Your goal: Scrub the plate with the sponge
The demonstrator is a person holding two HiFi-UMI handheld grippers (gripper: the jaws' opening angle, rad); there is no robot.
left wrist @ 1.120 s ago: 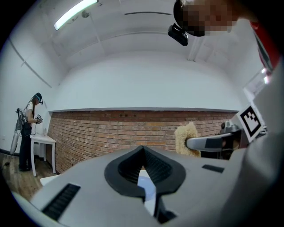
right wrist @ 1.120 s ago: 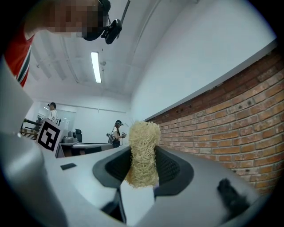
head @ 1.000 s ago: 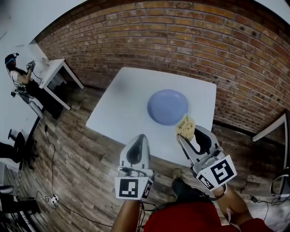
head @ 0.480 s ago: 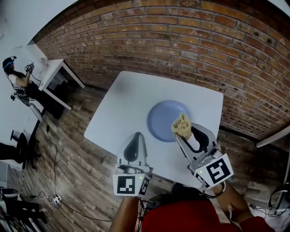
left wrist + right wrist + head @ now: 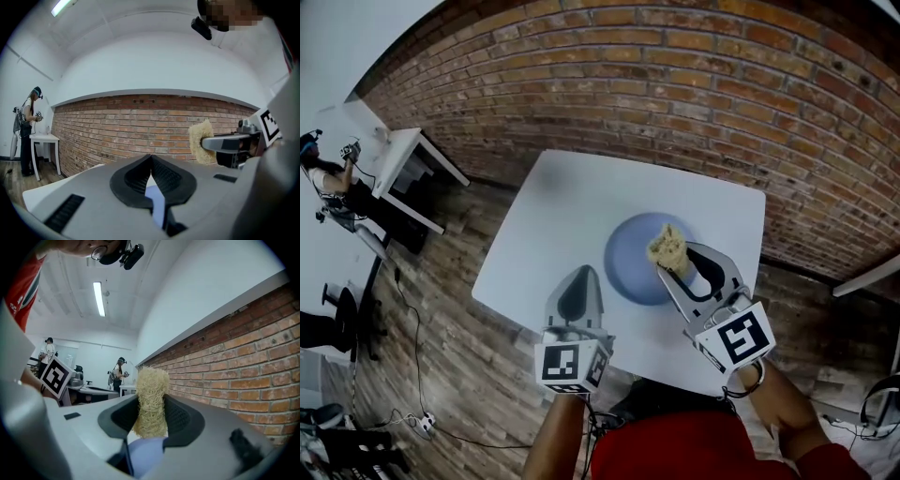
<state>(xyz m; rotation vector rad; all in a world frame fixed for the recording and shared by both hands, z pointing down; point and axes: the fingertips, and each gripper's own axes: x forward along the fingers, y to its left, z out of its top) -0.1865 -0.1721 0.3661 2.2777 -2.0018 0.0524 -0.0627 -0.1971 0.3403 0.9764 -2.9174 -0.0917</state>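
A round blue plate (image 5: 630,261) lies on the white table (image 5: 572,206), right of its middle. My right gripper (image 5: 669,262) is shut on a yellow fibrous sponge (image 5: 667,247) and holds it over the plate's right half. In the right gripper view the sponge (image 5: 151,401) stands upright between the jaws, with the plate (image 5: 147,450) just below. My left gripper (image 5: 581,275) hovers at the table's near edge, left of the plate, shut with nothing in it. The left gripper view shows its jaws closed tip to tip, and the sponge (image 5: 201,142) off to the right.
A brick wall (image 5: 722,84) runs behind the table. A second white table (image 5: 403,155) stands far left, with a person (image 5: 323,173) beside it. Cables (image 5: 403,309) trail over the wooden floor (image 5: 450,309) to the left of my table.
My right gripper has carried the sponge from beside the plate's right rim to over the plate. The left gripper has hardly moved.
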